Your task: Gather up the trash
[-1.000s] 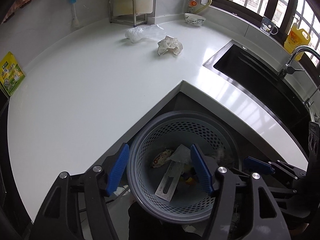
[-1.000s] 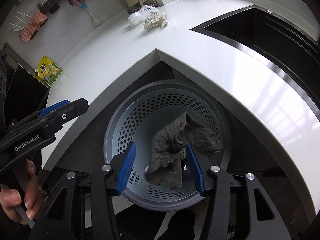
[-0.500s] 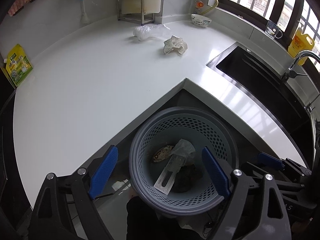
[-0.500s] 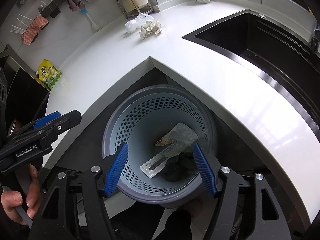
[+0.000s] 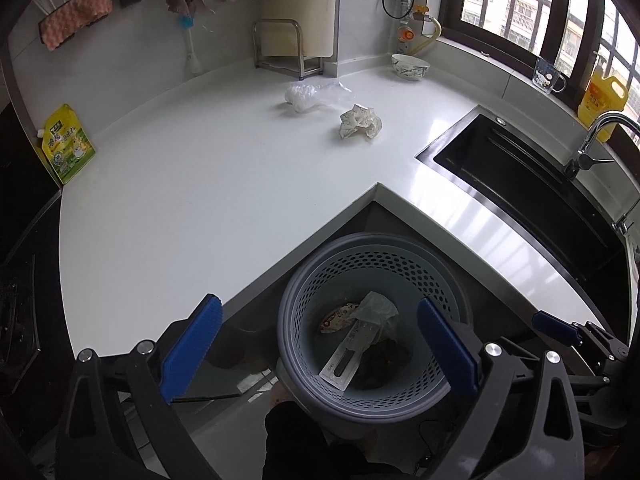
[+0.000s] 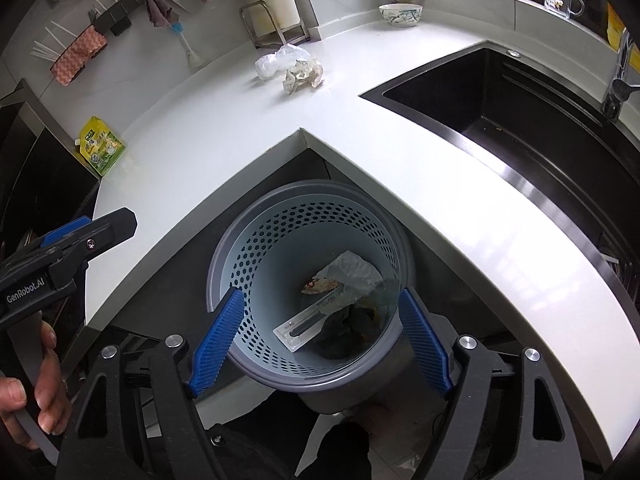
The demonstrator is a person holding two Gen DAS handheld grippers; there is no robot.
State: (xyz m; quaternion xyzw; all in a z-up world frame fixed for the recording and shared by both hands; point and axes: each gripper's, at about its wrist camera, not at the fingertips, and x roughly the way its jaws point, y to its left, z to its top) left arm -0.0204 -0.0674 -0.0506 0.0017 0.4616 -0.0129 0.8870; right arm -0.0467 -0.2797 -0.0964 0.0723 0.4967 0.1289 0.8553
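Already some trash lies in the perforated bin (image 6: 308, 276), while both the left gripper (image 5: 318, 350) and the right gripper (image 6: 320, 334) hang spread and empty, and the crumpled paper (image 5: 360, 121) and the plastic bag (image 5: 314, 96) wait at the upper centre of the countertop (image 5: 192, 200).

**Colours / patterns**

Counter (image 5: 200, 184) white, glossy. Sink (image 6: 520, 120) black. Bin (image 5: 304, 300) grey with a perforated hole pattern. Fingers (image 6: 216, 340) have blue ribbed pads on black frames. Crumpled paper (image 5: 360, 122) off-white, printed. Pouch (image 5: 68, 144) yellow-green. Bowl (image 6: 400, 14) white, dark pattern.

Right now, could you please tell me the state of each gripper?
Left gripper: open, holding nothing, above the round grey perforated plastic bin.
Right gripper: open, holding nothing, above the same bin.
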